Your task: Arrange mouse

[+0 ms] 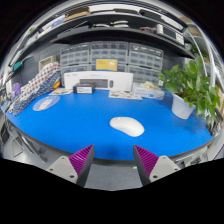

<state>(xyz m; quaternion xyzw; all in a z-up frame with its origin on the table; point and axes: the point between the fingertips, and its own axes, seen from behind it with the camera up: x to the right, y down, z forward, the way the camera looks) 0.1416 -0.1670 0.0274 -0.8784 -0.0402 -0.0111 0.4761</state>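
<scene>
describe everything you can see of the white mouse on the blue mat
The mouse is plain white, smooth and plastic-looking, with a low rounded oval shell. It lies flat on the blue mat, apart from everything else, with no cable visible. It sits just ahead of the open tongs, beyond their tips and untouched by them. Buttons or wheel are too small to tell.

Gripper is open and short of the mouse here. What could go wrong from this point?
1. The white mouse lies ahead of the open gripper, slightly off its centre line; a straight approach may clip and push it across the blue mat.
2. Its rounded smooth shell could slip from the pads.
3. The plant stands near; a wide swing might brush it.
</scene>
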